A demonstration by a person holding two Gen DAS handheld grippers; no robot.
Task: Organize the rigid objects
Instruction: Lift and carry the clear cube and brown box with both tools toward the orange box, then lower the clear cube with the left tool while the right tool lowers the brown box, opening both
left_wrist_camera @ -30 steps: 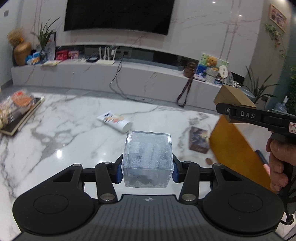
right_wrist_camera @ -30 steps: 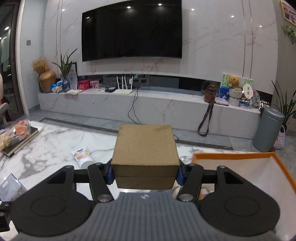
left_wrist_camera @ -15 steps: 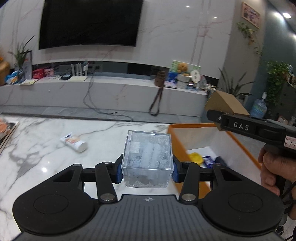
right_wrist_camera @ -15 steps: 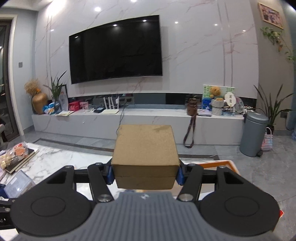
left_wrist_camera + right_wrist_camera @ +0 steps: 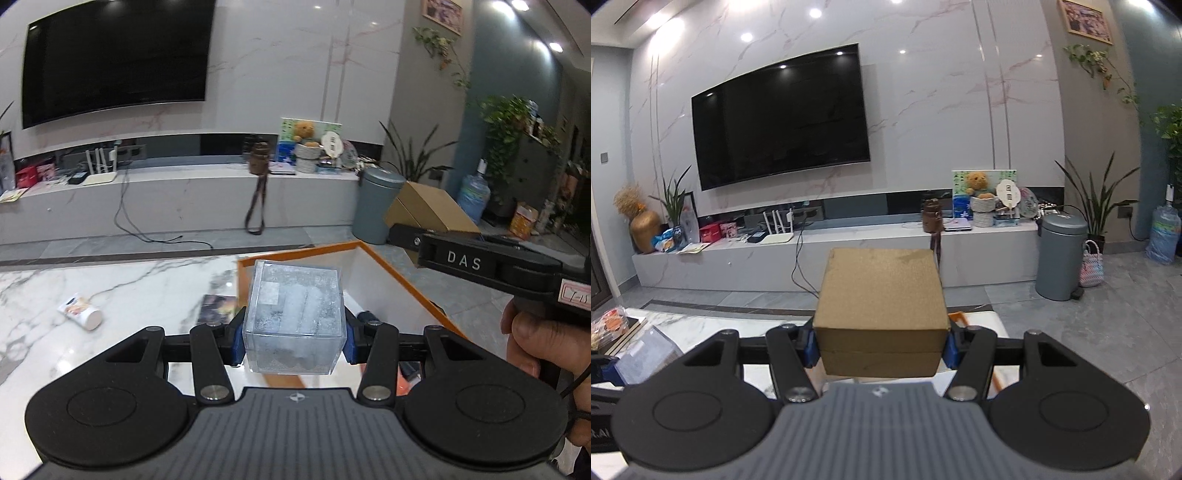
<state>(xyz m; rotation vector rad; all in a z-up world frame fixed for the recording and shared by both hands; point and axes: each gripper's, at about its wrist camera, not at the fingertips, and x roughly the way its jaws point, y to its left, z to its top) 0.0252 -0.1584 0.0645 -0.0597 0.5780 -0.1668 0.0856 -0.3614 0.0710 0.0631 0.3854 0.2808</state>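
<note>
My left gripper (image 5: pixel 293 341) is shut on a clear plastic box (image 5: pixel 295 317) with pale contents, held above the near left corner of an orange-rimmed white bin (image 5: pixel 402 280). My right gripper (image 5: pixel 881 347) is shut on a brown cardboard box (image 5: pixel 881 295), held in the air. That cardboard box also shows in the left wrist view (image 5: pixel 428 208), to the right of and beyond the bin. The clear box appears at the lower left of the right wrist view (image 5: pixel 646 356). Small dark items lie in the bin, mostly hidden.
On the marble table (image 5: pixel 110 288) lie a white tube (image 5: pixel 79 312) and a dark card pack (image 5: pixel 218 308). A snack tray (image 5: pixel 613 326) sits at the table's far left. A grey trash can (image 5: pixel 1060 256) stands on the floor beyond.
Both grippers have swung right and tilted up with their boxes still held. The orange bin has come under the left gripper; the table has dropped low in the right wrist view.
</note>
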